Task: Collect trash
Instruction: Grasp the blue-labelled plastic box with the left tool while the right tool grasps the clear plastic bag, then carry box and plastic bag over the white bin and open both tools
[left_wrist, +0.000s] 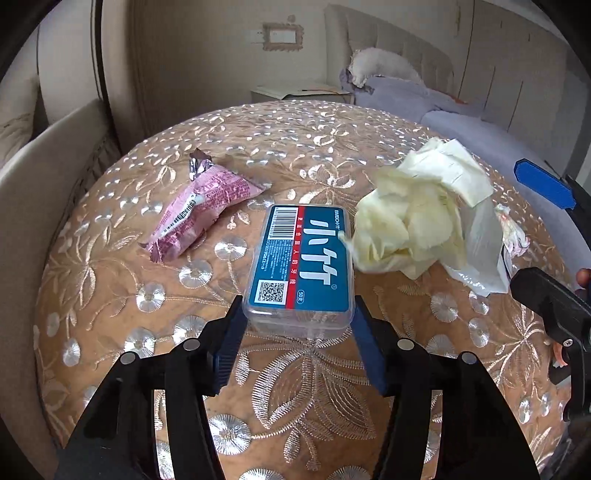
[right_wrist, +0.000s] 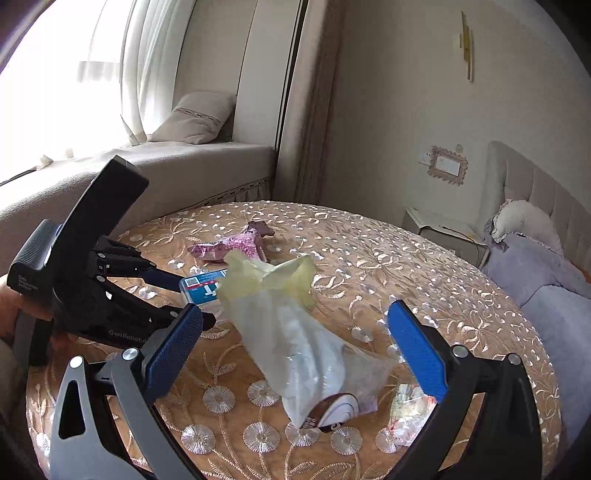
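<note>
From our left wrist, our left tool (left_wrist: 298, 317) has its pads against the near end of the blue-labelled plastic box (left_wrist: 301, 260), which rests on the tabletop (left_wrist: 295, 387); the pink wrapper (left_wrist: 201, 212) and crumpled yellow paper (left_wrist: 417, 218) lie untouched.

From our right wrist, our right tool (right_wrist: 295, 350) stands wide open, empty, around the clear bag (right_wrist: 317, 354). We judge nothing collected yet.

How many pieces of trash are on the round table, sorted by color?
Pink: 1, the pink wrapper
Blue: 1, the blue-labelled clear box, between the left gripper's jaws
Pale yellow: 1, the crumpled yellow paper
Clear or white: 2, the clear plastic bag and the small crumpled clear wrapper
Total: 5
</note>
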